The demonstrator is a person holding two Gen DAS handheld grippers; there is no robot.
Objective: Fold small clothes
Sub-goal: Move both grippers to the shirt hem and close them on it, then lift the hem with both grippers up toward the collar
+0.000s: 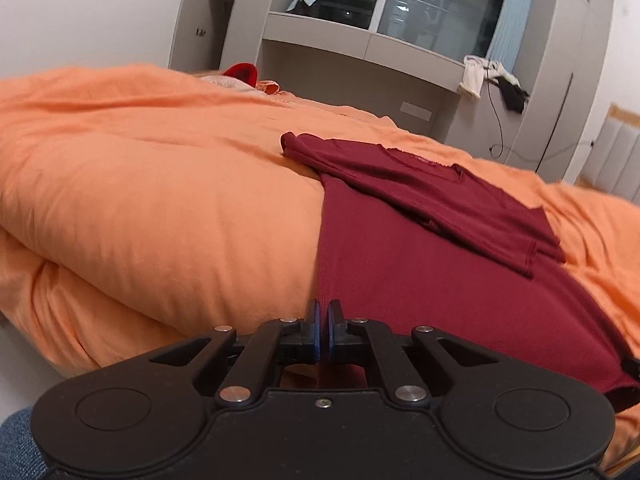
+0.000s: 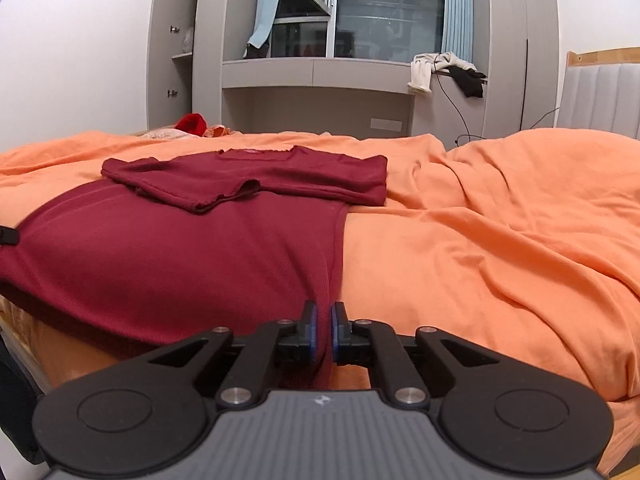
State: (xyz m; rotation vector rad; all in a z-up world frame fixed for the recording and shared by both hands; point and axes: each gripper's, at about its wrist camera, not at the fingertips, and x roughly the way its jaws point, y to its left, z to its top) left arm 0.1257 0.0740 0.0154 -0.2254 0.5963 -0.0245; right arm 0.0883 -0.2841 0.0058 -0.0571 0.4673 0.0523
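Garment: a dark red T-shirt [image 1: 420,264] [image 2: 168,256] lies spread on the bed, its near hem at the bed's near edge, its neckline on the far side
Sleeves: both are folded in over the chest, forming a band across the upper part of the shirt; the sleeve ends overlap near the middle in the right wrist view
Left tool [image 1: 323,330]: clenched on the near left corner of the shirt's hem; the blue pads [image 1: 317,332] stand almost together with red cloth pinched between them
Right tool [image 2: 323,330]: clenched on the near right corner of the hem; red cloth runs down between its blue pads [image 2: 313,332]
Hem: drawn between the two tools along the near edge of the bed, hanging slightly over it
Bed: covered with an orange duvet [image 1: 140,184] [image 2: 500,232], wrinkled and bulging beside the shirt on both sides
Far end of bed: a bright red item [image 1: 242,72] [image 2: 192,122] and some pale cloth lie there, well apart from the shirt
Background: a grey cupboard unit [image 2: 316,92] around a dark window [image 2: 388,16] with light blue curtains; pale and black clothes [image 1: 492,80] [image 2: 444,70] heaped on the ledge, a cable hanging below them
Headboard: a padded grey panel [image 2: 600,96] at the right of the right wrist view
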